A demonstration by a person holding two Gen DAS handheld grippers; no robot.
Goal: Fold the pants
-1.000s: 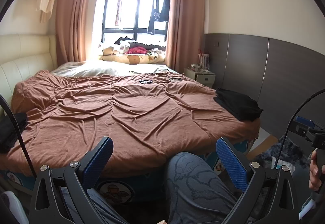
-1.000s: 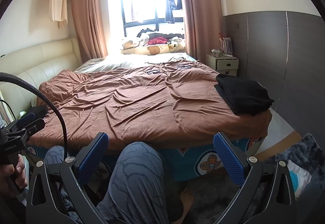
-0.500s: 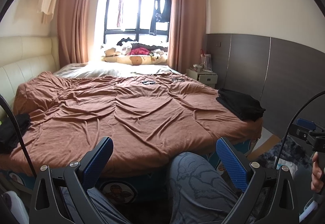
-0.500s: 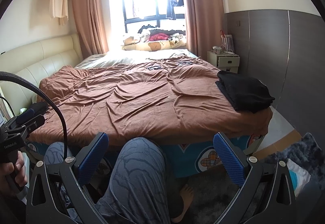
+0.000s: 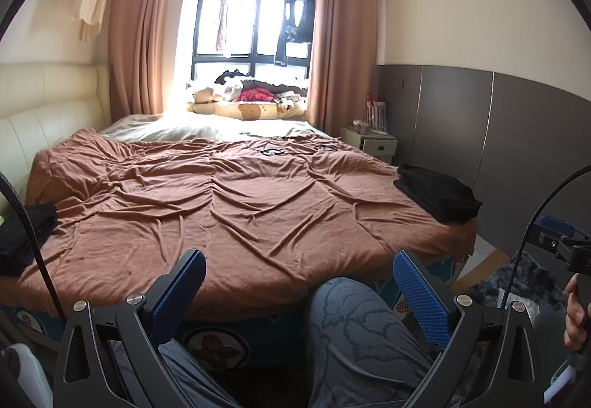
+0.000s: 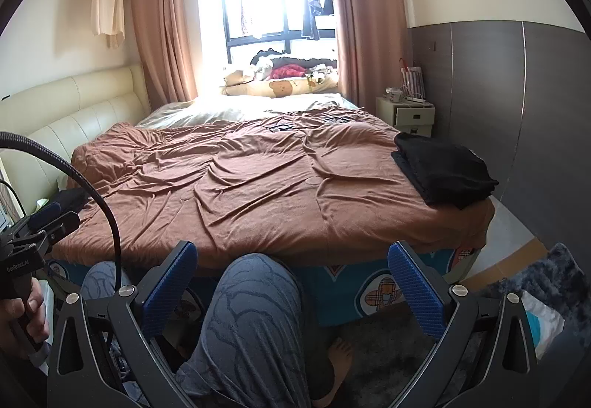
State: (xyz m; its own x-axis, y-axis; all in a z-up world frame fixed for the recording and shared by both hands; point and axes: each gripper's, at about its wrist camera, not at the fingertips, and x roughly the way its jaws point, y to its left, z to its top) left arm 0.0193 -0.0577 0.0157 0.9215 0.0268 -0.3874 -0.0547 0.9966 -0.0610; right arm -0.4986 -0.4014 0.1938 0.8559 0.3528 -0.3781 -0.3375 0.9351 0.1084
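A pile of folded black pants (image 5: pixel 437 197) lies on the bed's right front corner; it also shows in the right wrist view (image 6: pixel 443 167). Another black garment (image 5: pixel 22 238) lies crumpled at the bed's left edge, and a bit of it shows in the right wrist view (image 6: pixel 70 197). My left gripper (image 5: pixel 299 289) is open and empty, held short of the bed's front edge above the person's knee. My right gripper (image 6: pixel 291 278) is open and empty, also in front of the bed.
A brown blanket (image 5: pixel 229 208) covers the bed. The person's legs in grey patterned trousers (image 6: pixel 251 326) are below the grippers. A nightstand (image 6: pixel 412 116) stands at the far right by the grey wall panel. A dark rug (image 6: pixel 546 282) lies on the floor at right.
Both views have shifted slightly upward and back, showing more of the room; both grippers stay open and empty.
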